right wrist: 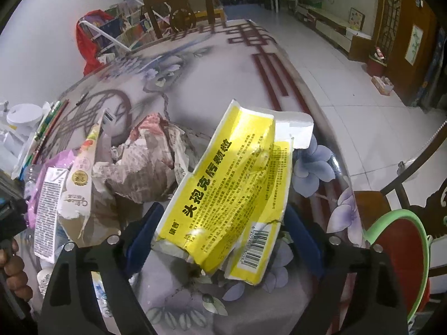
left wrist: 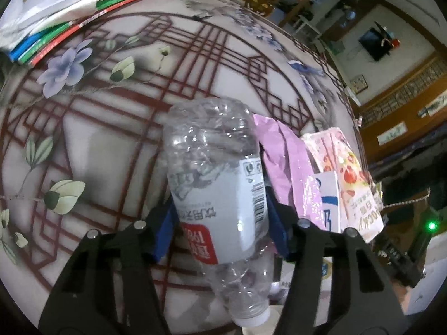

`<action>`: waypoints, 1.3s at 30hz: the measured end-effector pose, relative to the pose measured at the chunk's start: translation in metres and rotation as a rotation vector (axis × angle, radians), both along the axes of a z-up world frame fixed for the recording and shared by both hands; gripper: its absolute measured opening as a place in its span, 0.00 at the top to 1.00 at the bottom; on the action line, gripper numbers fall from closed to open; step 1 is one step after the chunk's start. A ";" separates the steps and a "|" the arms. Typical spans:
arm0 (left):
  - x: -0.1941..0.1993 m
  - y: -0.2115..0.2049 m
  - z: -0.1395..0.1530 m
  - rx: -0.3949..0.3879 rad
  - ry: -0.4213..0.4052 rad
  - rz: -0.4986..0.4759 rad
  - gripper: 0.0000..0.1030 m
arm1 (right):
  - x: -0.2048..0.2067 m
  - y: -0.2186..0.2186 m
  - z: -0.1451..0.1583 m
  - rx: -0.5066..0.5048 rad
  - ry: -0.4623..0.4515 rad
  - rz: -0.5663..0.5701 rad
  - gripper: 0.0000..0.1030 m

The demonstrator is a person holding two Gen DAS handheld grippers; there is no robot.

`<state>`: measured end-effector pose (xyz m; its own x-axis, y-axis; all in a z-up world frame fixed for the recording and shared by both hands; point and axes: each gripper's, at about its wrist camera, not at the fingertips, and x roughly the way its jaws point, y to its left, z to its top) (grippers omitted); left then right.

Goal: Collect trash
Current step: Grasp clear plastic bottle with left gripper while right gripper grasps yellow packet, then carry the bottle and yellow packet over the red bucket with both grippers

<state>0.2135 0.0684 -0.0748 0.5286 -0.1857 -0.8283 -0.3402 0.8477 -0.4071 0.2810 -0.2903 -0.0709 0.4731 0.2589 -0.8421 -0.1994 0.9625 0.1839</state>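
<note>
Left gripper (left wrist: 220,209): blue pads clamped on both sides of a crushed clear plastic bottle (left wrist: 215,173), gripping at the label band. Bottle runs lengthwise between the fingers, white cap (left wrist: 252,318) back toward the camera, crumpled base sticking out past the fingertips. It looks lifted off the floral tablecloth (left wrist: 117,128), but I can't confirm clearance.

Just outside the left gripper's right finger: a purple wrapper (left wrist: 287,164), then a pink strawberry snack pack (left wrist: 349,176) and a white-blue carton (left wrist: 331,198) overlapping it. Far beyond the left finger, a stack of books (left wrist: 64,33) at the table's far edge.

Right gripper (right wrist: 220,231): pads pinching a flattened yellow medicine box (right wrist: 232,187), torn at the near end, barcode flap by the right finger. Box extends forward and up past the fingertips, tilted right.

Ahead and left of the right gripper's fingertips: a crumpled newspaper ball (right wrist: 148,164) on the table. Left of the left finger: a torn cream wrapper (right wrist: 81,184) and a white carton with fine print (right wrist: 47,212), leaning against each other. Purple wrapper behind them.

Outside the right finger: a green-rimmed red bin (right wrist: 399,251), off the table edge, beside a dark wooden chair (right wrist: 419,195).
</note>
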 end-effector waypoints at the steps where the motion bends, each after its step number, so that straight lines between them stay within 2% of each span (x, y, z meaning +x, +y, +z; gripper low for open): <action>1: -0.001 -0.001 0.000 0.002 0.001 -0.006 0.46 | -0.001 -0.001 0.001 0.007 -0.001 -0.001 0.23; 11: -0.018 0.002 0.004 0.012 0.013 -0.016 0.46 | -0.002 -0.003 0.005 0.048 0.005 0.004 0.30; 13: -0.022 0.002 0.008 0.016 0.006 -0.016 0.47 | -0.004 -0.007 0.006 0.061 0.007 0.004 0.38; 14: -0.024 0.002 0.011 0.015 0.001 -0.018 0.47 | -0.006 -0.008 0.008 0.071 0.005 0.007 0.49; 15: -0.026 0.001 0.014 0.017 -0.005 -0.023 0.47 | -0.007 -0.007 0.009 0.065 0.008 0.009 0.54; 18: -0.030 -0.002 0.020 0.021 -0.014 -0.037 0.47 | -0.013 -0.005 0.006 0.050 0.035 0.041 0.54; 23: -0.035 -0.001 0.023 0.026 -0.017 -0.035 0.47 | -0.013 -0.006 0.008 0.025 0.015 0.040 0.52; 28: -0.039 -0.002 0.026 0.028 -0.027 -0.049 0.47 | -0.012 -0.009 0.007 0.022 0.006 0.019 0.59; 33: -0.046 -0.002 0.033 0.038 -0.044 -0.060 0.48 | -0.020 -0.009 0.011 0.033 0.004 0.025 0.60; 35: -0.050 -0.003 0.038 0.039 -0.054 -0.062 0.48 | -0.026 -0.008 0.017 0.038 -0.008 0.029 0.61; 37: -0.055 -0.003 0.044 0.045 -0.067 -0.065 0.48 | -0.033 -0.007 0.025 0.032 -0.027 0.038 0.69; 39: -0.060 -0.003 0.054 0.063 -0.086 -0.069 0.48 | -0.039 -0.006 0.035 0.033 -0.044 0.048 0.69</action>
<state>0.1534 0.0653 -0.0210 0.5857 -0.1732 -0.7918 -0.2464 0.8926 -0.3775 0.2416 -0.2966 -0.0360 0.4960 0.3096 -0.8112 -0.2537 0.9452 0.2056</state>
